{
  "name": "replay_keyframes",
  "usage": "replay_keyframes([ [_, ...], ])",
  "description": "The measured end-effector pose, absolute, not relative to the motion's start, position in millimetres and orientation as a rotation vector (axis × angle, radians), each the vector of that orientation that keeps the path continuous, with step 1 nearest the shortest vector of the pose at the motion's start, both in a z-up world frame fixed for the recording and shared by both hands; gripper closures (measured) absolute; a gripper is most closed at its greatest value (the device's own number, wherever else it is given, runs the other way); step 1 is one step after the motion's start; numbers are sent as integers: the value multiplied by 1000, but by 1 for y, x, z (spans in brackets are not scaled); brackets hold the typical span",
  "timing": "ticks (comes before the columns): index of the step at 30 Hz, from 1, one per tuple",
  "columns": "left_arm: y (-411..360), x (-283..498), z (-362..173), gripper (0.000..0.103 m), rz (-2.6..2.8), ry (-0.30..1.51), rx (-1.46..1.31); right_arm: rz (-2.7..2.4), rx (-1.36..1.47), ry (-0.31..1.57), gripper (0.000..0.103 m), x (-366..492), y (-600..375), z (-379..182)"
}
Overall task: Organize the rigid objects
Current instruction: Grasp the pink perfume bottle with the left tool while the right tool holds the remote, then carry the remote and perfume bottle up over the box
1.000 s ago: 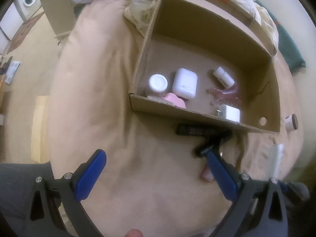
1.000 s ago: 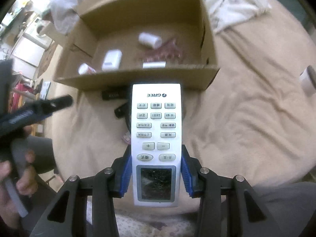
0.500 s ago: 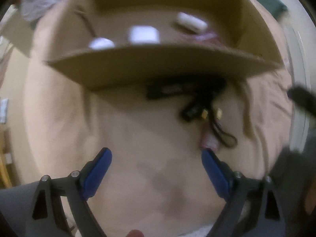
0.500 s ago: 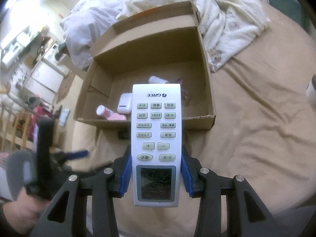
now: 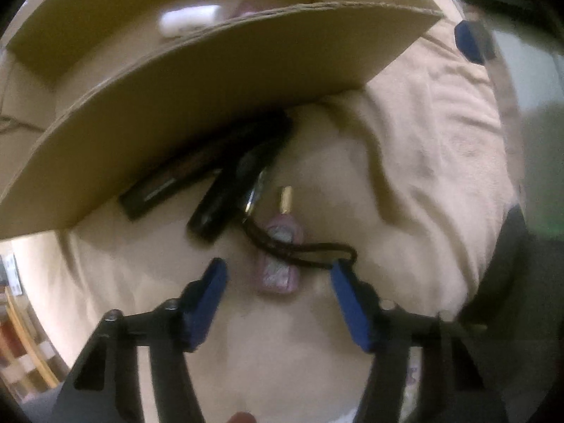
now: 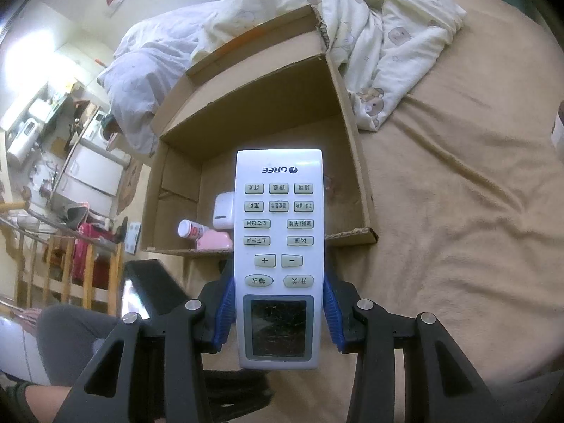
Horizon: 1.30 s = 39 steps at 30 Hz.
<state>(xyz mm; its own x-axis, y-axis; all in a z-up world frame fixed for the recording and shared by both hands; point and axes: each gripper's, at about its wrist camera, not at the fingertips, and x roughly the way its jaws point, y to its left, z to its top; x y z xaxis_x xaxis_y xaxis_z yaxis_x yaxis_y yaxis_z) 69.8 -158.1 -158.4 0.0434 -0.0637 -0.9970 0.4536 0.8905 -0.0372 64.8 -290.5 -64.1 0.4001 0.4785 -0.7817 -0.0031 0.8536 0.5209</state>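
My right gripper [image 6: 278, 312] is shut on a white GREE remote [image 6: 279, 246], held above the bed in front of the open cardboard box [image 6: 356, 162]. Inside the box lie a white case [image 6: 222, 211], a small white bottle [image 6: 188, 228] and a pink object [image 6: 215, 240]. My left gripper [image 5: 278, 275] is open, low over the bed, its jaws either side of a small pink perfume bottle [image 5: 278, 268]. A black cord [image 5: 299, 252] crosses the bottle. A black remote [image 5: 208, 172] and another black object [image 5: 229, 197] lie beside the box wall [image 5: 211, 81].
The tan bedsheet [image 6: 458, 194] spreads to the right. A bear-print quilt [image 6: 387, 35] is heaped behind the box. A small jar [image 6: 557, 127] sits at the far right edge. Room furniture and a wooden rail [image 6: 70, 264] show at the left.
My left gripper has dropped close to the bed and forward to the pink perfume bottle. My right gripper has risen and pulled back with the remote, so the box looks farther away.
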Motion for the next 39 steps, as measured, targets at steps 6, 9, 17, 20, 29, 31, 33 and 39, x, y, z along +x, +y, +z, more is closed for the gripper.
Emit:
replay_keyframes([
  [6,-162,77,-156,78,-401,1507,318,319,493,1139,57,66,-292,-65],
  [9,-149,77,-154,80,-397,1527,311,322,503,1143,57,66,-293,-66],
  [17,-79,72,-148,80,-314,1564,211,321,486,1159,57,66,-289,-67],
  [20,-54,78,-148,80,-254,1568,154,320,476,1160,57,65,-287,-67],
  [29,-45,62,-149,77,-226,1552,122,295,447,1182,57,65,-284,-71],
  [31,-45,62,-151,77,-218,1554,117,292,441,1184,57,65,-283,-71],
  [33,-52,57,-153,77,-211,1559,118,292,432,1186,57,65,-282,-72],
  [39,-51,57,-155,80,-207,1544,144,287,415,1196,57,66,-280,-74],
])
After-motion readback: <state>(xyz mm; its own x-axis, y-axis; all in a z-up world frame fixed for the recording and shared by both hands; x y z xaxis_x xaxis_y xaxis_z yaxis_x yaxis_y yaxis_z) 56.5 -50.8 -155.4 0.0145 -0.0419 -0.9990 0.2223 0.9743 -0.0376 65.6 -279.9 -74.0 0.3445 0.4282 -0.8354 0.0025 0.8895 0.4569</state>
